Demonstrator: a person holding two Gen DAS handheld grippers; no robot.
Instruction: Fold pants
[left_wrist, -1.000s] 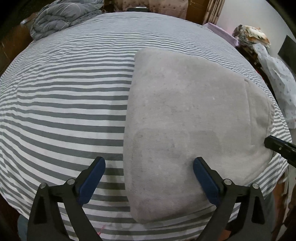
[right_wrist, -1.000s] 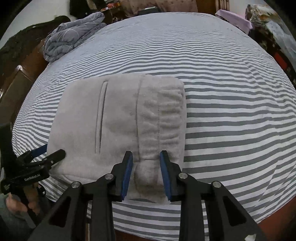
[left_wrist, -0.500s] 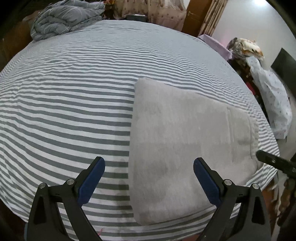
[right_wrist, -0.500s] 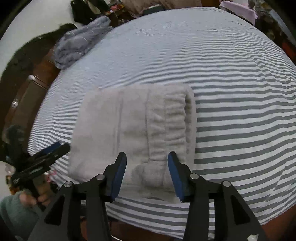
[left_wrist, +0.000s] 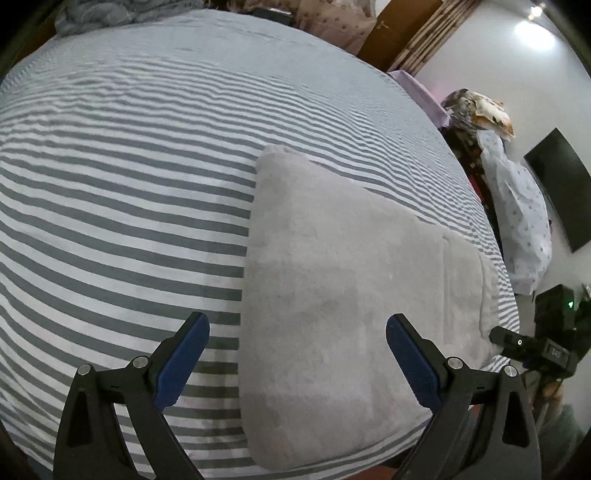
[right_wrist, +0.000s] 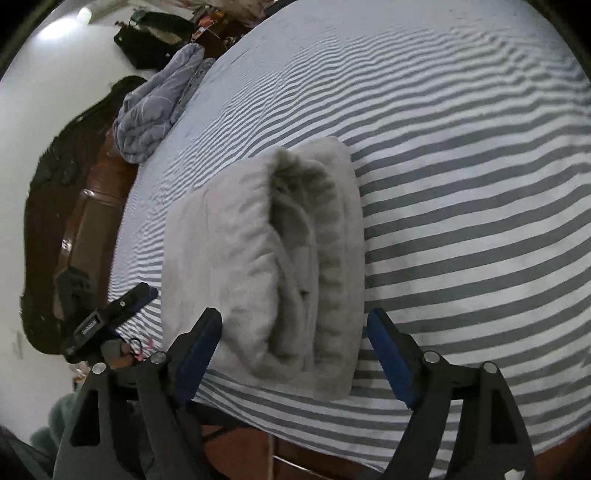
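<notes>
The grey fleece pants (right_wrist: 280, 266) lie folded into a thick rectangular stack near the bed's front edge, ribbed waistband layers facing me, so the fold looks finished. My right gripper (right_wrist: 295, 350) is opening, its blue pads clear of the plush cloth. My left gripper (left_wrist: 297, 362) hangs released above the smooth side. The striped sheet (left_wrist: 129, 184) underneath lies flat and faintly rippled.

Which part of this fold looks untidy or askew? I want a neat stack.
Nothing is badly off. The grey folded pants lie flat near the striped bed's edge; only the gathered waistband layers gape slightly at the open end.
</notes>
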